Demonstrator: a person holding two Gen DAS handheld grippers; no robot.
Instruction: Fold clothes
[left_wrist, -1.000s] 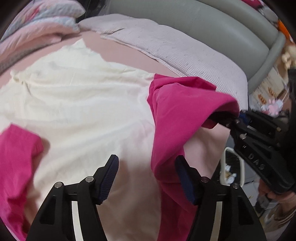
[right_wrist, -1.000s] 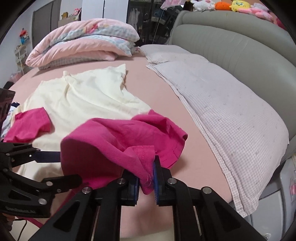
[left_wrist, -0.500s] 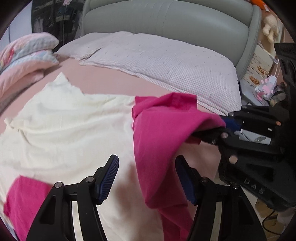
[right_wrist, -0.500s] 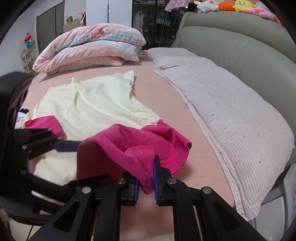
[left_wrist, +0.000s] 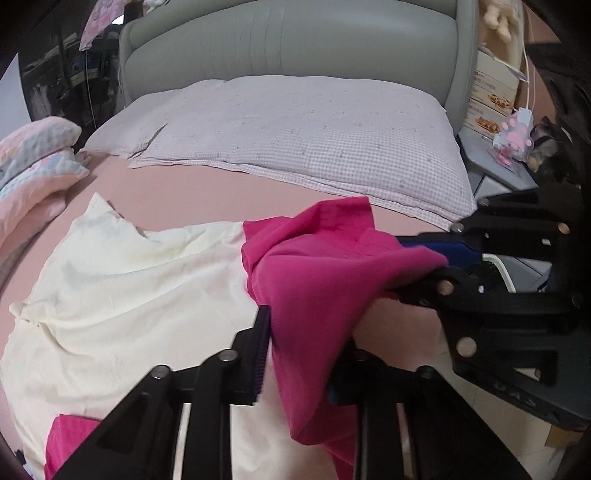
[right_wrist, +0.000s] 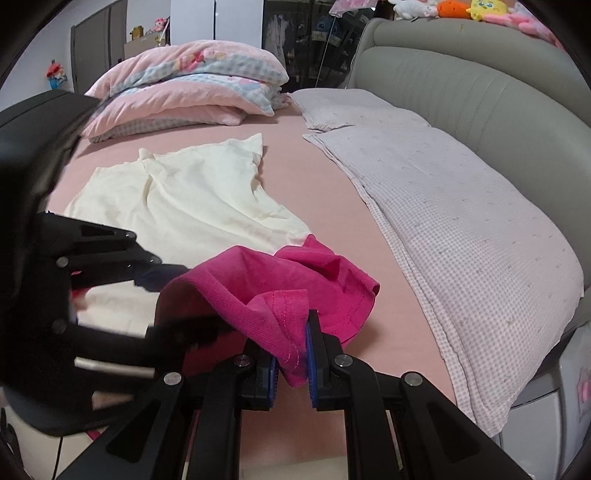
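Note:
A bright pink garment (left_wrist: 314, 280) hangs bunched between both grippers above the bed. My left gripper (left_wrist: 297, 362) is closing, and its pads press a hanging fold of this cloth; the right-hand pad is hidden behind the fabric. My right gripper (right_wrist: 291, 354) is shut on the garment's stitched hem (right_wrist: 288, 325). In the left wrist view the right gripper (left_wrist: 439, 264) holds the cloth from the right side. In the right wrist view the left gripper (right_wrist: 173, 302) comes in from the left. A cream garment (right_wrist: 192, 199) lies spread flat on the sheet beneath.
The bed has a pink sheet (right_wrist: 314, 206), a long checked pillow (left_wrist: 314, 140) along a grey padded headboard (left_wrist: 295, 44), and stacked folded quilts (right_wrist: 192, 85) at the far end. Another pink piece (left_wrist: 70, 435) lies on the cream garment. Boxes (left_wrist: 491, 96) stand beside the bed.
The left gripper's jaws went from wide apart to closed on the pink garment's hanging fold. That gripper rolled and rose, bringing the headboard into view. The right gripper kept its hold and stayed put.

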